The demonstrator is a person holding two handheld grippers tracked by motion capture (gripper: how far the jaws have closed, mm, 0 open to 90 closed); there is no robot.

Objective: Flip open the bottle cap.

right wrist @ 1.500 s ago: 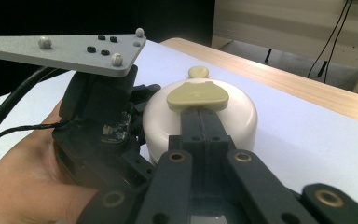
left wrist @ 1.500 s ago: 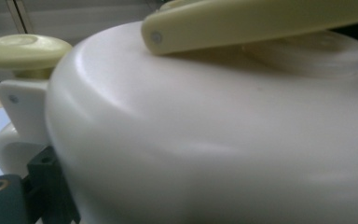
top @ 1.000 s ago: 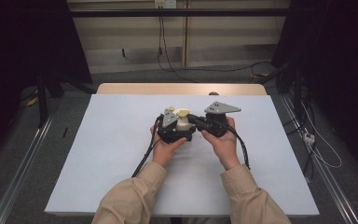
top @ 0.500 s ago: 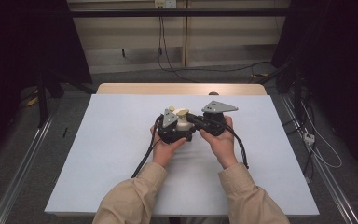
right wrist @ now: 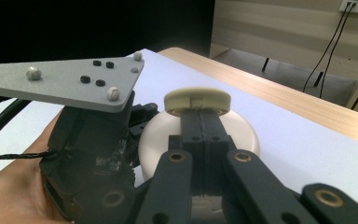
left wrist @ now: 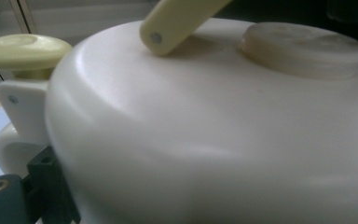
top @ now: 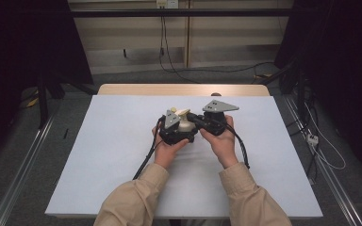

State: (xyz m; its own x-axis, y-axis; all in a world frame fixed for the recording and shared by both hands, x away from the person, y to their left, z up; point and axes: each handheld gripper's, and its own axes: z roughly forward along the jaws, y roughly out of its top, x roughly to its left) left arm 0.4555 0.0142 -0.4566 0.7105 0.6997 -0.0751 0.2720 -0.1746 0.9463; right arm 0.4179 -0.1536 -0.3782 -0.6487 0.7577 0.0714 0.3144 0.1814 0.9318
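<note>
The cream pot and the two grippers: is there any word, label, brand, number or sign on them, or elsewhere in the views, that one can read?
None can be read.
Cream pot: plain, no print.
Pale yellow knob: plain.
Grey plate on the left gripper: screws and balls, no text.
Right gripper: black jaws shut, no marking.
Wall sockets: too small to read.

Lighting was dim and even from overhead; the white bench [top: 122,155] was the brightest area, its surroundings near black. Soft shadows lay beneath the hands. In the left gripper view the cream vessel [left wrist: 214,140] was too close, blurred, with mild sheen. The right gripper view was sharp centrally, softening towards its lower edge.
</note>
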